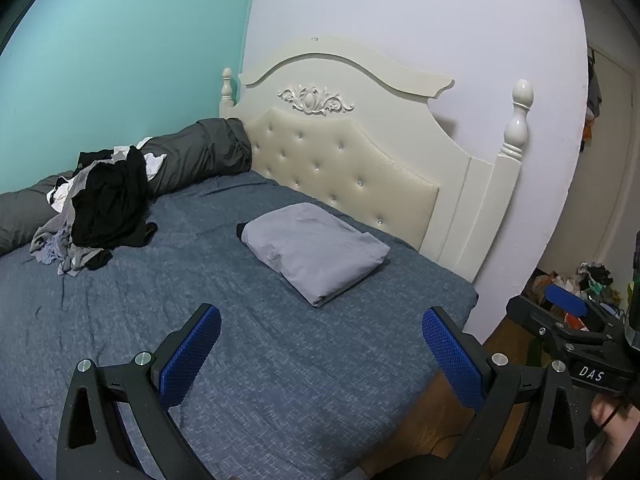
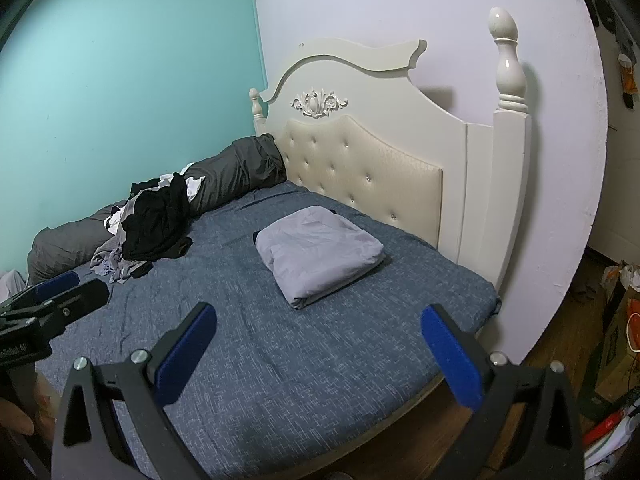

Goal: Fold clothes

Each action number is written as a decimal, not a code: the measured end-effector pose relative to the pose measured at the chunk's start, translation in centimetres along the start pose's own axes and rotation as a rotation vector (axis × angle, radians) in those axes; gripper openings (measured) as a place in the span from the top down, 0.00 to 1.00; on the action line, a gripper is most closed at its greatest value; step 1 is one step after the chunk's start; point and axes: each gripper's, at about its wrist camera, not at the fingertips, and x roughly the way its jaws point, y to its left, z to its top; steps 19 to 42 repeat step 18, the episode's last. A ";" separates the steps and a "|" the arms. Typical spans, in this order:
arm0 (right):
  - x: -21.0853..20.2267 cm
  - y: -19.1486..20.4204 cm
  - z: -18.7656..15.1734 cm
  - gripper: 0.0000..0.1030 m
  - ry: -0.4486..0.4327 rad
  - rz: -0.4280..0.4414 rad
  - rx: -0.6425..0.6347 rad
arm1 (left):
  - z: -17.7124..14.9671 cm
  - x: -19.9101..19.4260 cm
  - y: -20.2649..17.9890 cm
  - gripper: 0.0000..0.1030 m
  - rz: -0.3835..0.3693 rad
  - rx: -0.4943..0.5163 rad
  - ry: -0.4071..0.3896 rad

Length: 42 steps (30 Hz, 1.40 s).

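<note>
Grey folded garment [image 1: 316,252] lies on my blue bed [image 1: 260,360], unfolded clothes pile [image 1: 100,216] far left; my left fingers [image 1: 188,356] and right fingers [image 2: 452,356] are spread, empty.

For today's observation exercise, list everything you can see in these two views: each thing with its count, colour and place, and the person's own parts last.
folded garment: one, light grey, on the bed near the headboard
pile of unfolded clothes: one heap, black, grey and white, far side by the teal wall
rolled duvet: one, dark grey, along the teal wall
bed sheet: one, blue, covering the mattress
headboard: one, cream, tufted, against the white wall
floor clutter: several boxes and bags, mixed colours, right of the bed
left gripper: black with blue pads, jaws open, above the bed's near edge
right gripper: same colours, jaws open, holding nothing
</note>
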 end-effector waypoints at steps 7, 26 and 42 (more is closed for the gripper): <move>0.1 0.0 -0.1 0.00 0.003 0.000 0.000 | -0.2 -0.2 -0.2 0.00 0.001 0.002 -0.009; 0.2 -0.1 -0.1 0.00 0.005 -0.001 0.002 | -0.2 0.0 -0.1 0.00 -0.002 -0.006 -0.001; 0.2 -0.1 -0.1 0.00 0.005 -0.001 0.002 | -0.2 0.0 -0.1 0.00 -0.002 -0.006 -0.001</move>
